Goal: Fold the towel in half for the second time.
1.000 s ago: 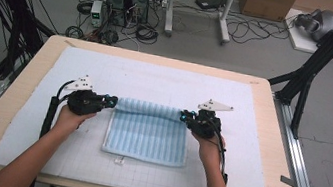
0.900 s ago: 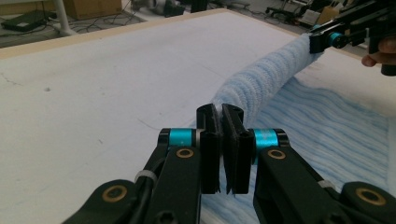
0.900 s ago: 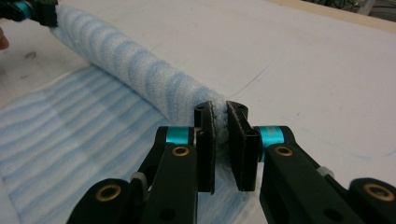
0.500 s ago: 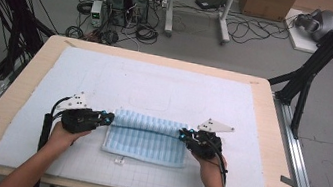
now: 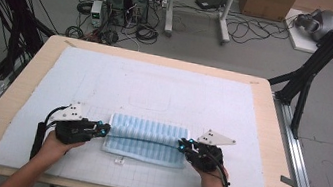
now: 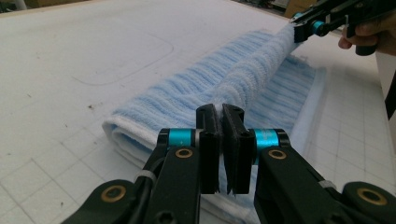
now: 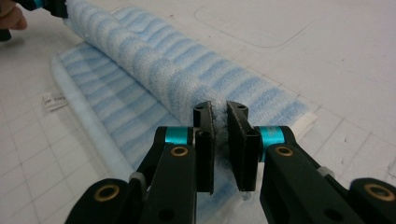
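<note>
My left tool (image 5: 104, 130) and right tool (image 5: 183, 147) each pinch towel (image 5: 148, 133) fold ends; long axis spans left-right between tools, tabletop (image 5: 11, 99) below.

We see the towel (image 5: 147, 138) lying on the mat (image 5: 154, 91), the left gripper (image 5: 104, 130) at the towel's left end, the right gripper (image 5: 183, 147) at its right end

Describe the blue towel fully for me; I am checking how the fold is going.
The towel is terry cloth with light blue and white stripes, a white border and a small tag by its near edge. It lies on the white mat near the table's front, partly folded. The left gripper and right gripper each pinch an end of its folded-over edge, held taut above the flat layer.
</note>
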Demonstrator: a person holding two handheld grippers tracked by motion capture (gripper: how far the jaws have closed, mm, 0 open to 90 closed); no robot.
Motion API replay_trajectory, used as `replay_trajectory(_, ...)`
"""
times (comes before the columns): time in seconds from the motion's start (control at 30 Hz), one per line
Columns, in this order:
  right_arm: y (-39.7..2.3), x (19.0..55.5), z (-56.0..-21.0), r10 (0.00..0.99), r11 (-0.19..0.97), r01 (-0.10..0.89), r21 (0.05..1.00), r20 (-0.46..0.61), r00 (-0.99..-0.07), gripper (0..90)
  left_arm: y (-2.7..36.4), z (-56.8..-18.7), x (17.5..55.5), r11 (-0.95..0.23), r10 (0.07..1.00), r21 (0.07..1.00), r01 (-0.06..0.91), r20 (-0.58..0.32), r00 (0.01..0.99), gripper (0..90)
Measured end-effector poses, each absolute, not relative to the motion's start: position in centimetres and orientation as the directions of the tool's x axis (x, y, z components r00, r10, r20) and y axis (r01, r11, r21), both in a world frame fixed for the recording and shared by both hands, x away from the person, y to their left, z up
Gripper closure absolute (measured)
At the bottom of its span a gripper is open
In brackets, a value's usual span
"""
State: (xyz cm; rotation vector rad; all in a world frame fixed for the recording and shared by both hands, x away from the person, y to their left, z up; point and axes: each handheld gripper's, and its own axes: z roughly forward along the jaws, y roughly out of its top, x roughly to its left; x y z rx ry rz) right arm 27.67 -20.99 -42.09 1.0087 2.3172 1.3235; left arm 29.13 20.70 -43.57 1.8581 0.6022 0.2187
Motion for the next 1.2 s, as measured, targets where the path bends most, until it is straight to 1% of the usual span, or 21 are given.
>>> replay_trajectory(0.03, -21.0, 27.3, -42.1, 0.693, 0.346, 0.422, 0.838, 0.075, -0.717, 81.4, 20.8, -43.6, 29.0, -0.263, 0.501, 0.917, 0.298, -0.134, 0.855, 84.8)
replay_trajectory(0.1, -20.9, 26.7, -42.1, 0.692, 0.342, 0.426, 0.838, 0.082, -0.717, 81.4, 20.8, -43.7, 28.7, -0.273, 0.497, 0.914, 0.299, -0.132, 0.858, 84.8)
replay_trajectory(0.17, -20.7, 26.2, -42.2, 0.687, 0.367, 0.424, 0.828, 0.066, -0.724, 81.4, 20.9, -43.8, 28.4, -0.287, 0.493, 0.910, 0.299, -0.128, 0.861, 84.8)
replay_trajectory(0.33, -20.5, 25.2, -42.4, 0.677, 0.400, 0.419, 0.815, 0.045, -0.734, 81.1, 21.0, -44.3, 28.0, -0.306, 0.482, 0.899, 0.313, -0.137, 0.866, 84.5)
replay_trajectory(0.4, -20.4, 25.1, -42.5, 0.675, 0.413, 0.421, 0.808, 0.039, -0.737, 78.4, 21.1, -44.2, 27.9, -0.300, 0.488, 0.899, 0.320, -0.144, 0.861, 83.0)
replay_trajectory(0.43, -20.5, 25.0, -42.6, 0.676, 0.421, 0.423, 0.803, 0.034, -0.736, 73.3, 21.1, -44.2, 28.0, -0.283, 0.510, 0.899, 0.335, -0.155, 0.846, 76.8)
replay_trajectory(0.47, -20.6, 25.0, -42.6, 0.678, 0.407, 0.434, 0.804, 0.052, -0.733, 66.3, 21.3, -44.0, 28.1, -0.257, 0.534, 0.903, 0.345, -0.165, 0.829, 67.2)
replay_trajectory(0.5, -20.9, 25.0, -42.5, 0.688, 0.380, 0.454, 0.806, 0.081, -0.721, 57.3, 21.4, -43.9, 28.2, -0.232, 0.549, 0.906, 0.353, -0.178, 0.817, 59.5)
replay_trajectory(0.53, -21.1, 25.0, -42.4, 0.697, 0.350, 0.462, 0.815, 0.102, -0.710, 54.4, 21.7, -43.7, 28.3, -0.196, 0.567, 0.914, 0.356, -0.191, 0.802, 57.8)
replay_trajectory(0.57, -21.6, 25.1, -42.1, 0.707, 0.304, 0.468, 0.830, 0.133, -0.695, 53.3, 21.9, -43.5, 28.5, -0.178, 0.575, 0.918, 0.353, -0.195, 0.795, 57.0)
replay_trajectory(0.6, -21.8, 25.1, -42.0, 0.714, 0.282, 0.465, 0.839, 0.140, -0.686, 51.8, 21.9, -43.3, 28.6, -0.152, 0.584, 0.923, 0.353, -0.204, 0.786, 56.7)
replay_trajectory(0.7, -22.1, 25.8, -41.6, 0.744, 0.244, 0.466, 0.850, 0.145, -0.653, 52.0, 21.5, -42.9, 29.5, -0.114, 0.586, 0.927, 0.357, -0.227, 0.778, 56.7)
replay_trajectory(0.8, -21.3, 26.8, -41.8, 0.759, 0.260, 0.474, 0.841, 0.125, -0.639, 52.1, 20.3, -43.2, 30.3, -0.155, 0.595, 0.915, 0.372, -0.214, 0.774, 57.9)
replay_trajectory(0.9, -19.7, 27.8, -42.4, 0.758, 0.335, 0.478, 0.812, 0.069, -0.649, 51.5, 18.8, -44.2, 30.9, -0.227, 0.600, 0.878, 0.421, -0.215, 0.771, 61.5)
replay_trajectory(1.03, -18.1, 28.2, -43.3, 0.741, 0.425, 0.472, 0.773, 0.003, -0.672, 48.9, 17.8, -44.9, 30.5, -0.310, 0.588, 0.845, 0.436, -0.190, 0.786, 67.2)
replay_trajectory(1.1, -17.8, 28.0, -43.6, 0.729, 0.456, 0.471, 0.755, -0.014, -0.684, 47.2, 17.8, -45.0, 30.2, -0.333, 0.584, 0.839, 0.431, -0.175, 0.793, 67.4)
replay_trajectory(1.2, -17.6, 27.3, -44.1, 0.718, 0.486, 0.460, 0.743, -0.039, -0.695, 40.9, 17.7, -45.1, 29.7, -0.366, 0.573, 0.828, 0.425, -0.159, 0.804, 67.2)
